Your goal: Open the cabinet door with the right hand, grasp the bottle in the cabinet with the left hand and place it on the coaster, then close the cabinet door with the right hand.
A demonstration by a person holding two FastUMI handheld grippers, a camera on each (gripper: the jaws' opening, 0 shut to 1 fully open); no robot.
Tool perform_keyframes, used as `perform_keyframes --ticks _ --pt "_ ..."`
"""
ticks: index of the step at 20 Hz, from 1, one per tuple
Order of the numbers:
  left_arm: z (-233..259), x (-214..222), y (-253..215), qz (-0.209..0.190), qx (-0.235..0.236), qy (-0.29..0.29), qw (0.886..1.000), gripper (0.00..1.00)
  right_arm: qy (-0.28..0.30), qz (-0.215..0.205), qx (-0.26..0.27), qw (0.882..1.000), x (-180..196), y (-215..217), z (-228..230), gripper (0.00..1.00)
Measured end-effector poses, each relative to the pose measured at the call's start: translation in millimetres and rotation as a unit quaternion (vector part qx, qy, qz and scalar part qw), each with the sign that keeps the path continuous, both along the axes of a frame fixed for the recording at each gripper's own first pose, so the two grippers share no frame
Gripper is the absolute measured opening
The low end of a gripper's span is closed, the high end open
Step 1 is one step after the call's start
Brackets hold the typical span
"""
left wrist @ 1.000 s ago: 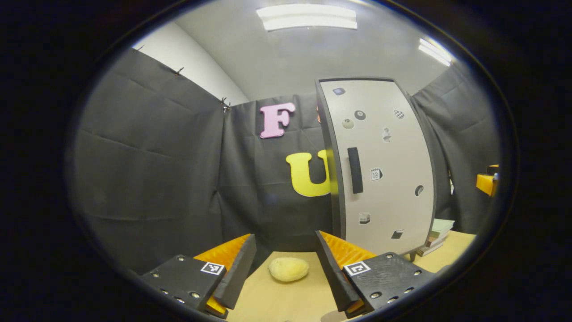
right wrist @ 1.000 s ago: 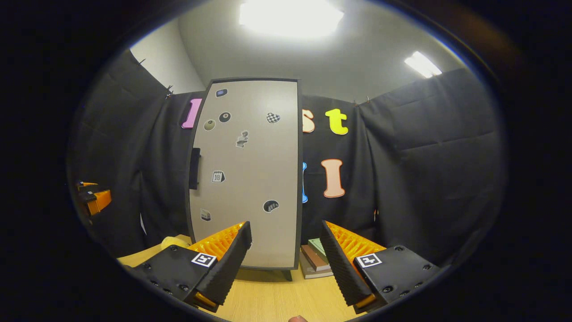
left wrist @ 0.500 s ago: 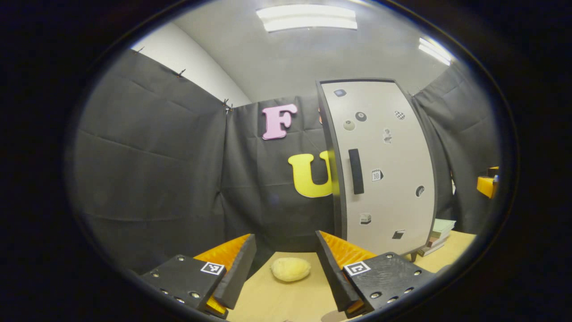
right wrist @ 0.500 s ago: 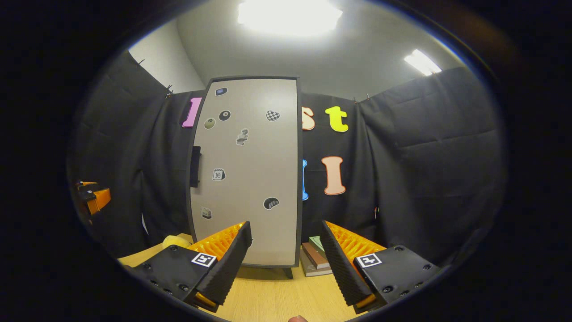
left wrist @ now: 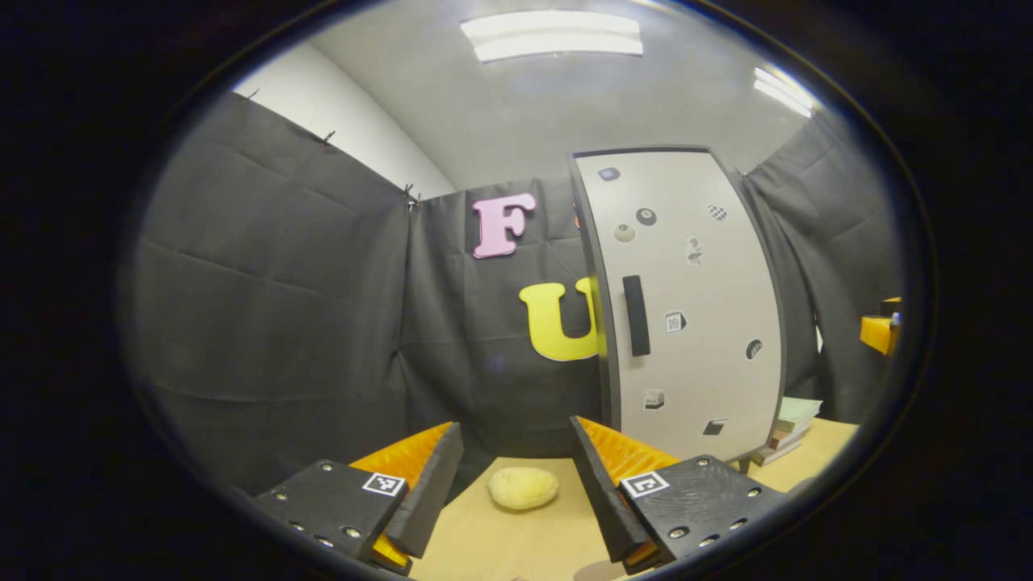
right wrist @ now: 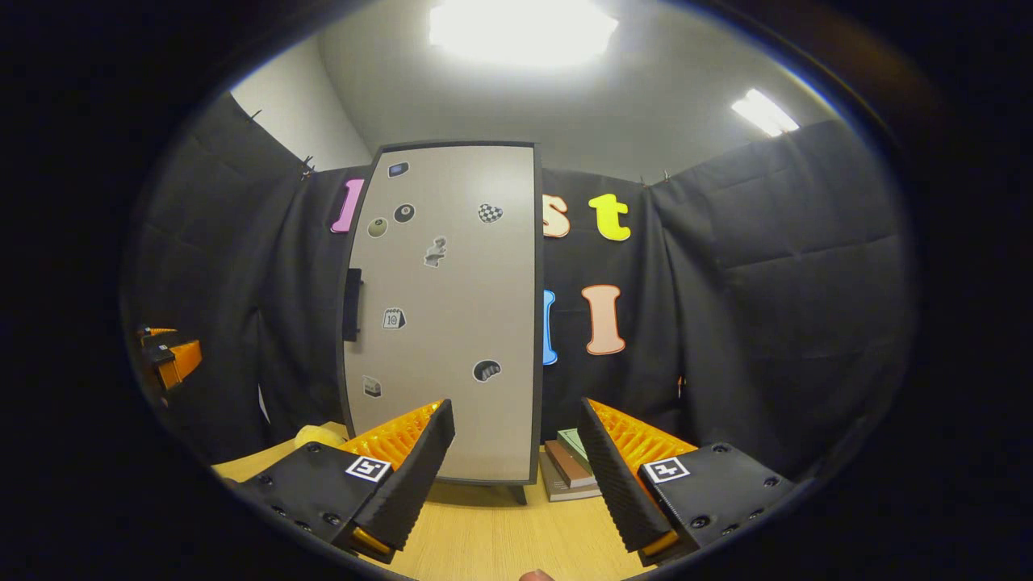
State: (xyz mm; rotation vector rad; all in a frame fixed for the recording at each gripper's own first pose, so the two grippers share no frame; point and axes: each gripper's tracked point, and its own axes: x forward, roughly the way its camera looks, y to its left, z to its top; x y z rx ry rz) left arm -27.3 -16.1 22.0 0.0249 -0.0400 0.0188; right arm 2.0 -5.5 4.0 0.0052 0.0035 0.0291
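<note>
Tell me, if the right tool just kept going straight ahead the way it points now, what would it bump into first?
Most likely the closed cabinet door: the right tool points at its lower right part, open and empty. Depth is hard to judge, and the stacked books lie just to the right of that line.

1. Black cloth wall (left wrist: 266, 290) hangs in wrinkled panels around the booth, pinned by clips along its top edge.
2. Above the cloth at upper left, a plain white room wall (left wrist: 339, 121) meets a grey ceiling (left wrist: 565, 105).
3. A long ceiling light (left wrist: 553, 34) sits at top centre of the left gripper view; a second light (left wrist: 781, 87) glows at upper right.
4. In the right gripper view, a glaring light (right wrist: 523, 28) fills the top centre.
5. A light wooden tabletop (right wrist: 484, 541) spans the bottom.
</note>
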Motion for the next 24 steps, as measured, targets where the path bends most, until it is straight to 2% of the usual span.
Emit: perform_keyframes --ticks 1,5,6,10,15,17,19,23,24 --pt "0.8 -1.5 -2.7 0.002 0.001 0.0 1.0 0.81 0.001 0.002 0.003 1.0 1.6 -3.9 0.7 0.97" --pt "-0.4 -8.5 -12.1 0.007 0.007 0.005 1.0 0.79 0.006 0.021 0.014 1.0 9.9 -2.7 -1.5 0.98" --pt "-0.4 -10.2 -13.9 0.008 0.008 0.005 1.0 0.84 0.002 0.025 0.017 1.0 12.8 -2.6 1.7 0.97" --pt "-11.0 -17.1 -12.2 0.013 0.007 0.017 1.0 0.81 -0.006 0.036 0.024 0.999 28.5 3.7 16.3 0.97" --pt "-14.3 -3.9 8.8 0.014 0.006 0.017 1.0 0.79 -0.015 0.05 0.021 0.998 49.7 39.0 41.8 0.94" --pt "-15.6 3.4 26.4 0.02 0.006 0.014 1.0 0.79 -0.017 0.062 0.029 0.997 60.5 62.3 50.9 0.96" --pt "-19.6 5.9 44.2 0.027 0.003 0.016 1.0 0.81 -0.02 0.074 0.032 0.997 70.9 84.6 59.0 0.94" --pt "-27.5 8.5 84.7 0.046 0.003 0.02 0.999 0.79 -0.026 0.095 0.029 0.995 88.8 130.2 73.7 0.96" --pt "-29.0 9.4 94.5 0.052 0.004 0.021 0.998 0.81 -0.028 0.101 0.028 0.994 92.9 141.7 76.1 0.94"
